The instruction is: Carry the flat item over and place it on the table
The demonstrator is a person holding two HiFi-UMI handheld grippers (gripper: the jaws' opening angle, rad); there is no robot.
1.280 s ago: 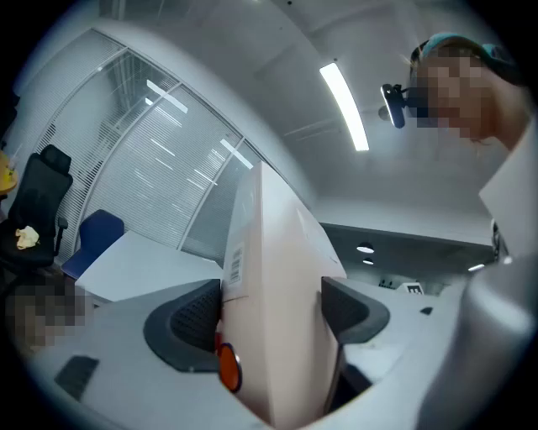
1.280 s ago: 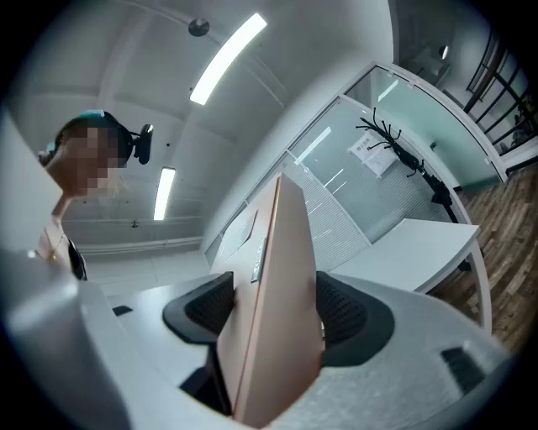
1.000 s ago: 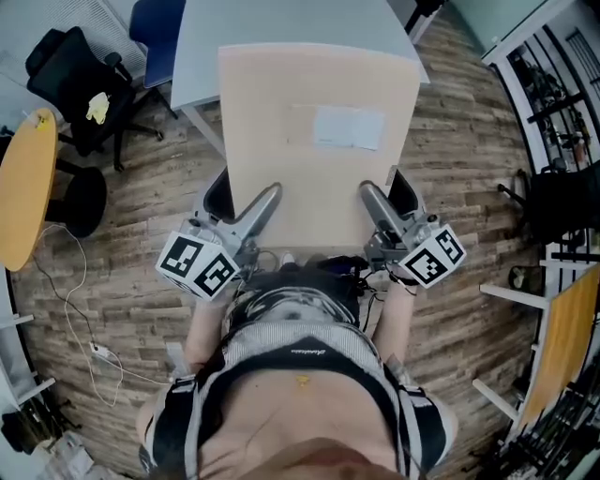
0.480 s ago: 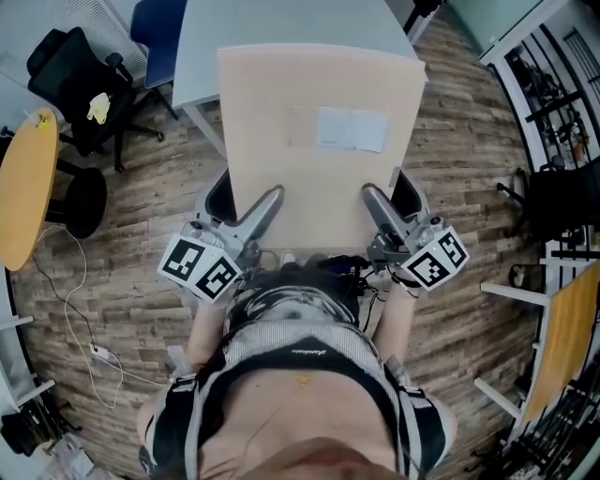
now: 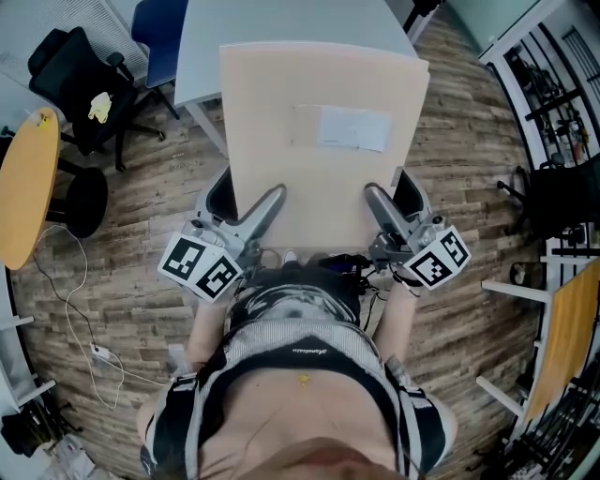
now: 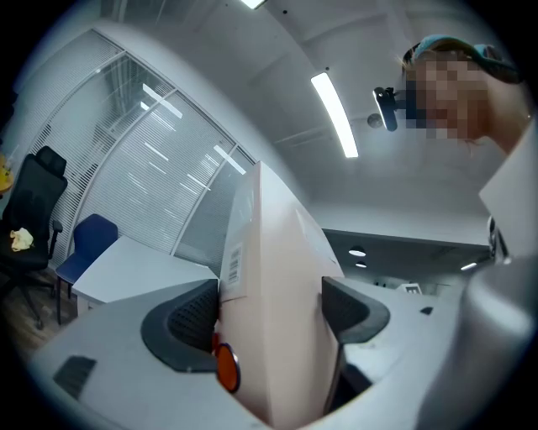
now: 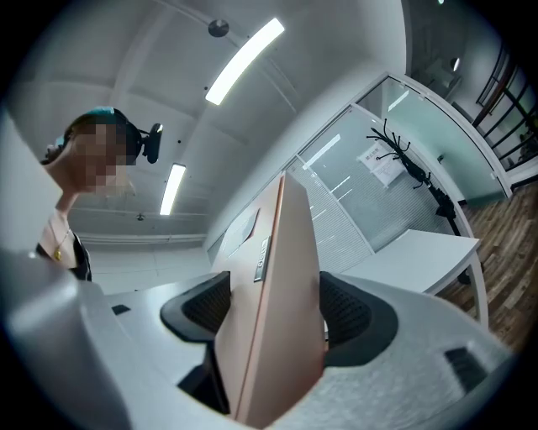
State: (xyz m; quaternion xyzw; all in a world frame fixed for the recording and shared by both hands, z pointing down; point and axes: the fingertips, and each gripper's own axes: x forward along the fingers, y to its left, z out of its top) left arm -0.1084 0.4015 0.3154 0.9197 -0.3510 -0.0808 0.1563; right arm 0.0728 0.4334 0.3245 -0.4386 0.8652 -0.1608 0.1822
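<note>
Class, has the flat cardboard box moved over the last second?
Yes, slightly: the box has drifted right against the grey table.

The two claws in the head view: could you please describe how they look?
The left claw and right claw are both light grey, with tapered fingers and dark textured pads. Each carries a white cube of black square markers. An orange disc sits by the left pad. The person's top is striped.

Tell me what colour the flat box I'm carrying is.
The flat box is pale tan, with a white label; head view shows it best.
</note>
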